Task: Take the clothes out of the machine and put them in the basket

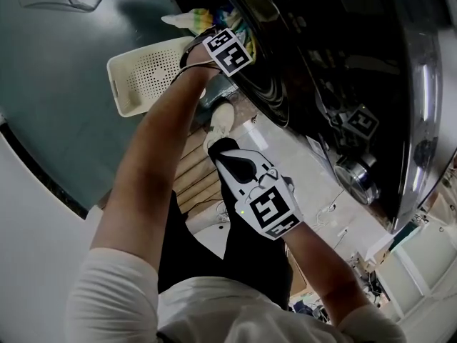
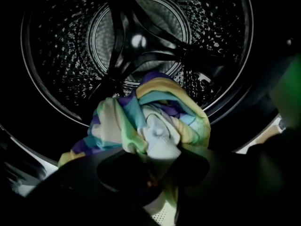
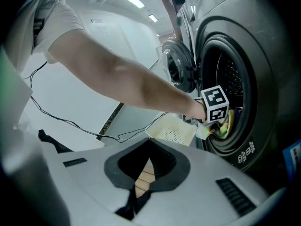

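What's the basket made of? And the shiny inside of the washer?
The basket looks like matt cream plastic, with rows of small moulded holes. The drum looks like bare metal: it gleams and is dimpled all over.
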`<state>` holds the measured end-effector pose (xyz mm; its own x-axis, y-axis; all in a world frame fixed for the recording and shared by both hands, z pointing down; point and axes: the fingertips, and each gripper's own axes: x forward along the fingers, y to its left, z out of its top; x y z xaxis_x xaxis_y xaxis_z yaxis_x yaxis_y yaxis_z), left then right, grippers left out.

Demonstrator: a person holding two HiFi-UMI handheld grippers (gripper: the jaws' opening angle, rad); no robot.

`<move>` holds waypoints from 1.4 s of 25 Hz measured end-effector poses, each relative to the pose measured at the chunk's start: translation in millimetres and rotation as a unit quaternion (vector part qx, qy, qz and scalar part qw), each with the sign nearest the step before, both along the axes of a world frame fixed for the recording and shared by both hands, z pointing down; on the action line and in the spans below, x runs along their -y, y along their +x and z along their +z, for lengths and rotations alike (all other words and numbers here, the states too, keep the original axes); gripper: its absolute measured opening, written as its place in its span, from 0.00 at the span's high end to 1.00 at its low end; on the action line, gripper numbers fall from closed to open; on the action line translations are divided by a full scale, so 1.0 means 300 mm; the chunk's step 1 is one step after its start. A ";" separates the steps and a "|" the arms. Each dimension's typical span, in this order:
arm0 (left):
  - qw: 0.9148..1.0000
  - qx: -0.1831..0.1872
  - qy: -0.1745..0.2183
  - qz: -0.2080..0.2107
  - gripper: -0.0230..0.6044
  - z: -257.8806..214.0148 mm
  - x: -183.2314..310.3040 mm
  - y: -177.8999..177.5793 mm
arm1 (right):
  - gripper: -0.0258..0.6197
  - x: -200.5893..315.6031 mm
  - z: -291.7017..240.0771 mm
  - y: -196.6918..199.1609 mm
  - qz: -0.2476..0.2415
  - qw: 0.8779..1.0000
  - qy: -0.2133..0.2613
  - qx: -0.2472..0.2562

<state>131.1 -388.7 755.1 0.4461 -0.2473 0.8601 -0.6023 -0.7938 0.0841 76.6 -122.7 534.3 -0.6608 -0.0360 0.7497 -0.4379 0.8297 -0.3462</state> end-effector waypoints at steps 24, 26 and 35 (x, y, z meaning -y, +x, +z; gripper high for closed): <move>0.990 -0.087 0.076 -0.078 0.81 -0.600 -0.164 -0.289 | 0.95 -0.120 -0.172 -0.148 0.038 0.998 0.048 0.005; 0.987 -0.104 0.082 -0.087 0.81 -0.665 -0.191 -0.319 | 0.95 -0.138 -0.188 -0.169 0.049 0.997 0.054 0.006; 0.973 -0.160 0.131 -0.100 0.81 -0.990 -0.288 -0.441 | 0.95 -0.233 -0.229 -0.208 0.071 0.995 0.066 0.013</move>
